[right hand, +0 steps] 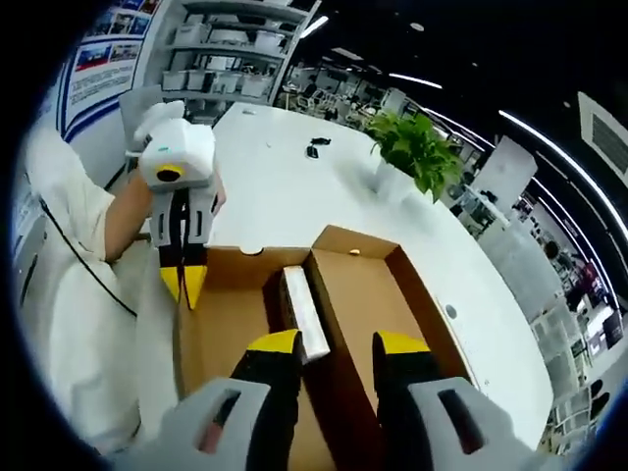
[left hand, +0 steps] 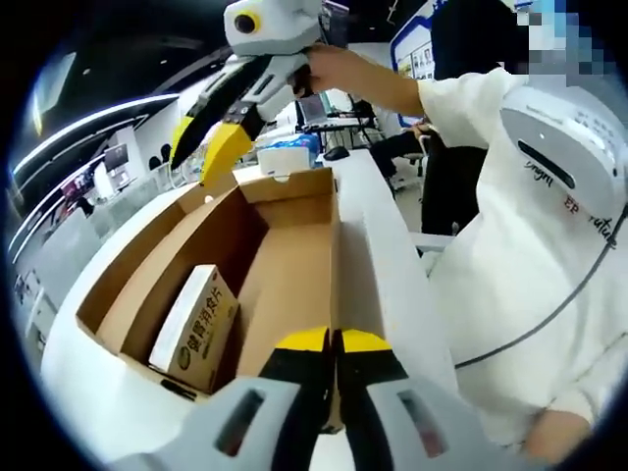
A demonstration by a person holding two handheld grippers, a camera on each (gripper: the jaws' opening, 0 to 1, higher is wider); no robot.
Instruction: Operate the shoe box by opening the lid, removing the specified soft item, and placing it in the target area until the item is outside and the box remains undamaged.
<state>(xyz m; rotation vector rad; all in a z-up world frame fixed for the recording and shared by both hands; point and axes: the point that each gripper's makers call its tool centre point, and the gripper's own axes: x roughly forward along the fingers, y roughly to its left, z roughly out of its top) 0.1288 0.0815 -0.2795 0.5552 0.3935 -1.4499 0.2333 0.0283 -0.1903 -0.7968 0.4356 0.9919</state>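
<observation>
Left gripper view
- Left gripper [left hand: 332, 345]: yellow-tipped black fingers are pressing together at the bottom edge. Tips are sitting at the near edge of the open brown cardboard shoe box [left hand: 294, 265]; whether they are pinching the wall, cannot tell.
- Right gripper [left hand: 218, 137]: hanging above the far end of the box, well beyond my fingers, yellow tips pointing down and close together, holding nothing I can make out.
- Item: small white and tan packet with printed characters [left hand: 196, 329] is lying inside the box, just left of and beyond the fingertips, leaning on the left wall.
- Person: white sleeve [left hand: 461, 103] to the right of the fingers.

Right gripper view
- Right gripper [right hand: 339, 353]: fingers are standing spread, nothing between them, tips over the box interior.
- Packet [right hand: 302, 309]: showing just beyond the left fingertip, standing on edge along the fold between base and lid.
- Left gripper [right hand: 183, 283]: beyond and left of my fingers, tips together at the box edge.
- Background: green potted plant [right hand: 417, 152] on the white table [right hand: 285, 186], far past the box.

Progress
- Done: lid is lying open, box looks undamaged.
- Left: packet is not yet gripped; lifting it out and placing it remain.

Unclear
- Target area: cannot identify one.
- Packet softness and print: too small to read.
- Near box wall: hidden behind the fingers.
</observation>
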